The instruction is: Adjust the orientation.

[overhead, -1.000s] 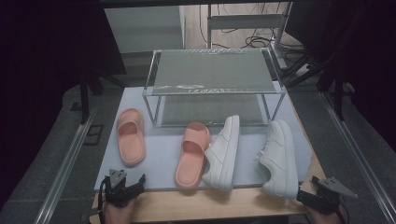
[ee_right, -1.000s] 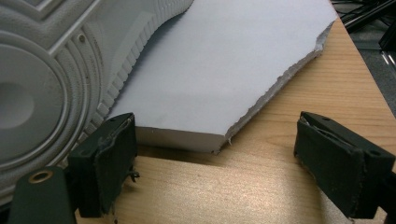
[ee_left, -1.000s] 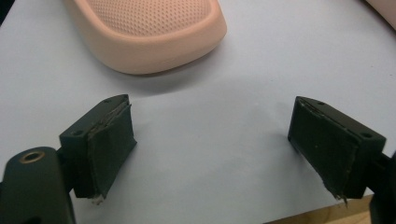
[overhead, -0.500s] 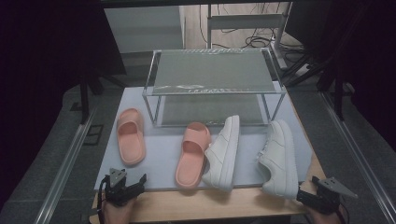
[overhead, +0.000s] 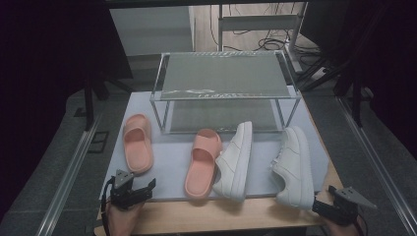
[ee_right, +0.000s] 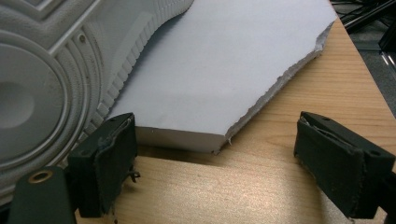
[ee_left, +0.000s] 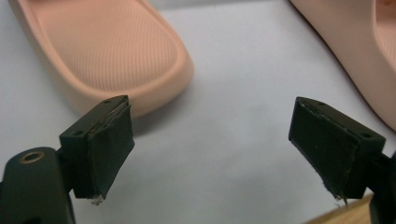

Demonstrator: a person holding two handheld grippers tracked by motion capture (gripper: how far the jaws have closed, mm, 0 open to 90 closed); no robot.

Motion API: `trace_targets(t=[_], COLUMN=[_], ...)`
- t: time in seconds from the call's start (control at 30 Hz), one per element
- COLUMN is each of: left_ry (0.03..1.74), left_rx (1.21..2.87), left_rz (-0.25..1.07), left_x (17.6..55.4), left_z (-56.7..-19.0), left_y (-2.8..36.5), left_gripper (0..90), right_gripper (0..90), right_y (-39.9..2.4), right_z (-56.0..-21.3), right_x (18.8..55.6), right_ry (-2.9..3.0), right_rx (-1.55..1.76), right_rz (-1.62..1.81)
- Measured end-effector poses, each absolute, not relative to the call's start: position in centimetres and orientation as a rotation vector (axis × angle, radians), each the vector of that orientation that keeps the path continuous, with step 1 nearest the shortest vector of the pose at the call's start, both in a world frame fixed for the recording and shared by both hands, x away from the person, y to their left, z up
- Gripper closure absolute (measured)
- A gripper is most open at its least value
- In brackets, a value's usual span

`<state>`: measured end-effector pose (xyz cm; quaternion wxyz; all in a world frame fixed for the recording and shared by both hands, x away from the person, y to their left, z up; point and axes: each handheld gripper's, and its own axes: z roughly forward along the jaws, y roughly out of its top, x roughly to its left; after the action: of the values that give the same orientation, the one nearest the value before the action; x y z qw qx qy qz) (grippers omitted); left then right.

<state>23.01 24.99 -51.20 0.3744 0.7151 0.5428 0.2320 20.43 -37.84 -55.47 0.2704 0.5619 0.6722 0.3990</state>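
Observation:
Two salmon-pink slides lie on the white foam board (overhead: 172, 162): the left slide (overhead: 136, 150) and the right slide (overhead: 204, 161). Two white sneakers lie beside them, one (overhead: 236, 160) in the middle and one (overhead: 294, 164) at the right. My left gripper (overhead: 147, 189) is open at the front left, with the left slide's heel (ee_left: 116, 51) just beyond its jaws and the other slide's edge (ee_left: 355, 56) to the right. My right gripper (overhead: 322, 206) is open at the front right, its left jaw beside the right sneaker's heel (ee_right: 42, 88).
A clear two-tier shoe rack (overhead: 223, 78) stands at the back of the board. The board's torn corner (ee_right: 224, 140) rests on the wooden table (ee_right: 289, 140). Metal rails (overhead: 69, 172) run along both sides of the table; cables (overhead: 265, 34) lie on the floor behind.

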Motion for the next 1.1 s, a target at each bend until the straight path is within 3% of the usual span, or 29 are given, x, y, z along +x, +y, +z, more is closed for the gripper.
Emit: trace_targets(t=[0.43, 0.57, 0.6, 0.67, 0.73, 1.1], left_ry=[1.367, 1.37, 1.37, 1.377, 1.385, 1.433], left_rx=[1.836, 1.83, 1.828, 1.825, 1.829, 1.832], left_rz=[0.646, 0.652, 0.65, 0.649, 0.643, 0.64], left_x=[26.3, 27.3, 27.5, 28.1, 28.7, 32.3], left_z=[-49.4, -49.2, -49.2, -49.1, -49.0, -48.8], left_y=[25.4, 25.7, 25.9, 26.1, 26.3, 26.9], left_gripper=[25.8, 33.2, 39.6, 41.4, 49.2, 66.2], right_gripper=[13.2, 13.2, 13.2, 13.2, 13.2, 13.2], right_y=[-37.8, -37.9, -37.8, -37.8, -37.9, -37.9], right_z=[-55.5, -55.5, -55.5, -55.5, -55.5, -55.5], right_x=[20.4, 20.4, 20.4, 20.4, 20.4, 20.4], right_ry=[1.812, 1.812, 1.812, 1.812, 1.814, 1.813], right_rx=[1.514, 1.512, 1.514, 1.514, 1.51, 1.509], right_rz=[1.076, 1.076, 1.076, 1.076, 1.074, 1.074])
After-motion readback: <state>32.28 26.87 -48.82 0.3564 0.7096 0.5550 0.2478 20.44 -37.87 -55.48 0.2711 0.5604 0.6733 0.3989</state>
